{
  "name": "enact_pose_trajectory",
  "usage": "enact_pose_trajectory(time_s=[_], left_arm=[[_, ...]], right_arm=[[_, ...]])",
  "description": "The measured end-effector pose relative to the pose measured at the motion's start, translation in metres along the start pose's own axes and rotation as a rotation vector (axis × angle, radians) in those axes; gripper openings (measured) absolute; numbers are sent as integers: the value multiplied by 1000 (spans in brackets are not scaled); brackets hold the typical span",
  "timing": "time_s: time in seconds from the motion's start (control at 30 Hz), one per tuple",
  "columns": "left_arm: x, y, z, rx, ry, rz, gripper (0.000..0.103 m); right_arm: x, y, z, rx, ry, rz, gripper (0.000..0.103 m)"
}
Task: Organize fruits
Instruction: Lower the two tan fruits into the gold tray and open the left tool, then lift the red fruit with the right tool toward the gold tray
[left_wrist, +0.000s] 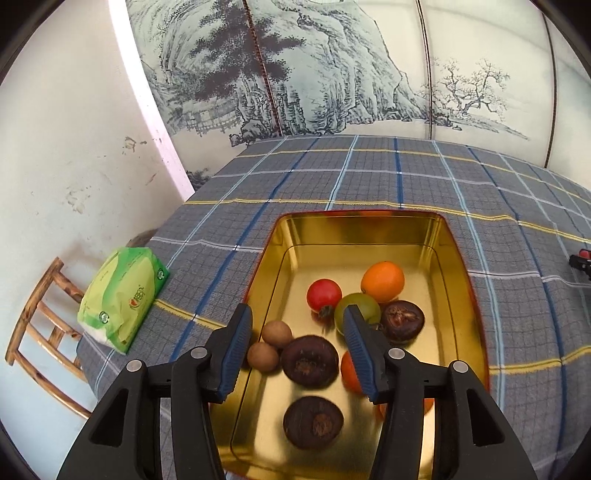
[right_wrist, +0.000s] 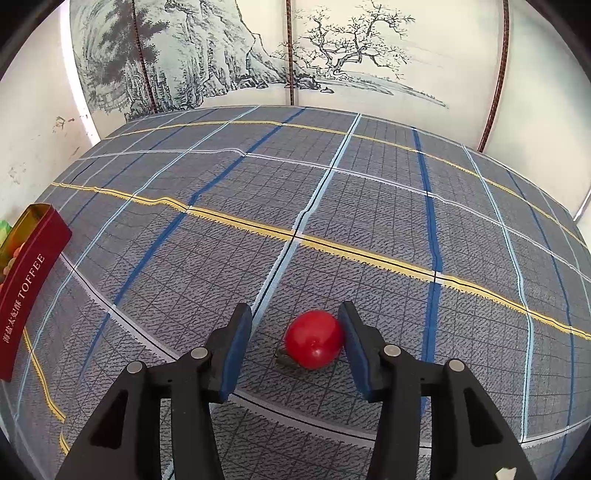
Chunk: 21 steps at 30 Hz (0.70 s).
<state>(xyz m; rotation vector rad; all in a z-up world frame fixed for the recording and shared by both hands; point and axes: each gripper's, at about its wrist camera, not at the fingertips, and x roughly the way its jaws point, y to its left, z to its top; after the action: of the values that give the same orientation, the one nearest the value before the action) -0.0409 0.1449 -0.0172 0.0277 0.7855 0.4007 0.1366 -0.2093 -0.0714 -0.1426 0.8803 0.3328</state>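
The tin (left_wrist: 461, 258), gold inside and red outside, serves as the landmark here: it sits on the plaid cloth (right_wrist: 332, 192) and already holds most of the fruit, among them an orange (left_wrist: 382, 281), a red tomato (left_wrist: 324, 299), a green fruit (left_wrist: 360, 308), two small tan ones and several dark brown ones. The left gripper (left_wrist: 297, 349) hangs over the tin's near end, jaws apart with nothing pressed between the pads, so it looks free. One fruit remains outside: a red tomato (right_wrist: 314, 343) lying on the cloth well to the right of the tin, its stem pointing toward the tin. The right gripper (right_wrist: 293, 350) straddles it, jaws partly apart; the right pad looks to be touching or just beside the skin, while the left pad stands clear. To do this pick well, I would centre the jaws first so both pads meet the tomato at its widest part together, otherwise it may roll away. Squeeze lightly, since the skin is smooth and soft, then lift before carrying it toward the tin's open middle.
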Motion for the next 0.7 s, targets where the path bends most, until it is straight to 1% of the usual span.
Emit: enact_pose_trajectory(time_s=[0.13, 0.37, 0.6, 0.7], left_arm=[[-17, 7, -2, -15, -21, -19, 55], [-43, 23, -7, -61, -66, -28, 63], [-48, 26, -10, -83, -62, -37, 65], [-47, 24, -10, -77, -57, -36, 65]], right_arm=[[1, 0, 0, -6, 1, -4, 46], [2, 0, -1, -3, 1, -21, 46], [-1, 0, -3, 1, 1, -25, 46], [-2, 0, -3, 1, 0, -22, 46]])
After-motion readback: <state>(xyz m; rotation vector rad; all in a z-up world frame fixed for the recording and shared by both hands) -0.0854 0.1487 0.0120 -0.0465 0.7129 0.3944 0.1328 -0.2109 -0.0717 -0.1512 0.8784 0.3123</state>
